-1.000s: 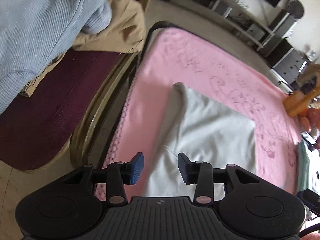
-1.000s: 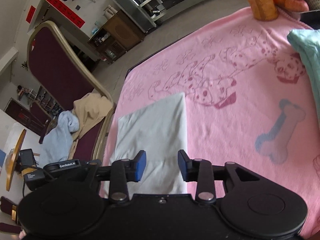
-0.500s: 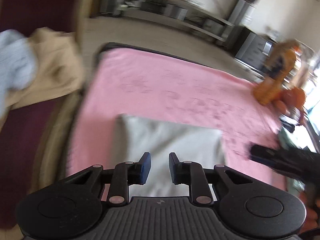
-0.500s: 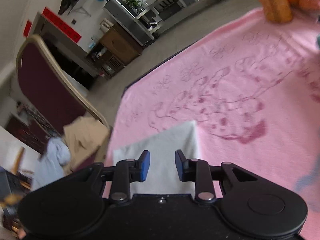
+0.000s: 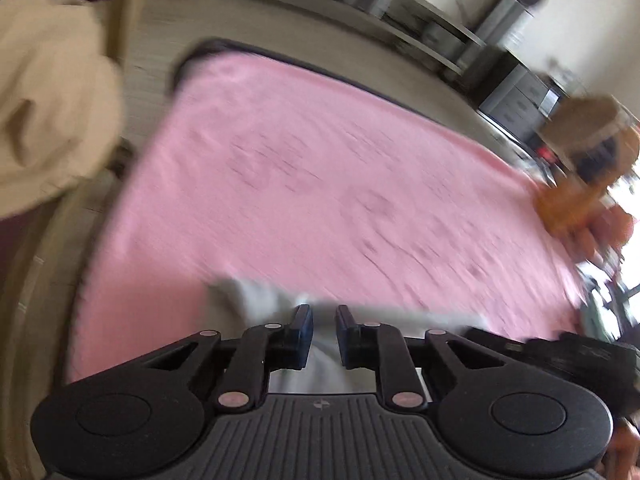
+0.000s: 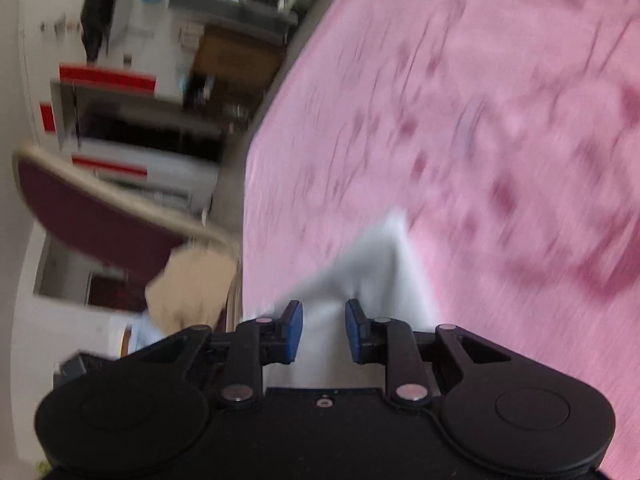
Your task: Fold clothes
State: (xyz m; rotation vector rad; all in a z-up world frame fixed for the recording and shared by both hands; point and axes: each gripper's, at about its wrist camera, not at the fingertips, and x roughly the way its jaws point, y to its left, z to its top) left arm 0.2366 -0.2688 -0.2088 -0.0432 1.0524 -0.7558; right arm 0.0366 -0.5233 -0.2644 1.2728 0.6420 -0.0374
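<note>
A folded pale grey cloth (image 5: 260, 296) lies on the pink blanket (image 5: 320, 160) near its front edge. My left gripper (image 5: 323, 312) is low over the cloth's far edge. Its jaws are closing to a narrow gap, with the cloth showing between the pads. In the right wrist view the same cloth (image 6: 380, 256) runs up to a pointed corner on the blanket (image 6: 500, 80). My right gripper (image 6: 324, 308) is over the cloth too. Its jaws are closing with a wider gap, cloth lies between them, and the pads do not press on it. Both views are motion-blurred.
A maroon chair (image 6: 92, 208) stands left of the blanket with a beige garment (image 5: 48, 120) heaped on it. Orange objects (image 5: 572, 204) sit at the blanket's far right corner. The other gripper's black body (image 5: 560, 352) shows at lower right. Shelves and cabinets stand beyond.
Both grippers have dropped low and forward over the grey cloth, and their jaws have narrowed. The cloth now fills only the bottom of each view. The right view has rolled.
</note>
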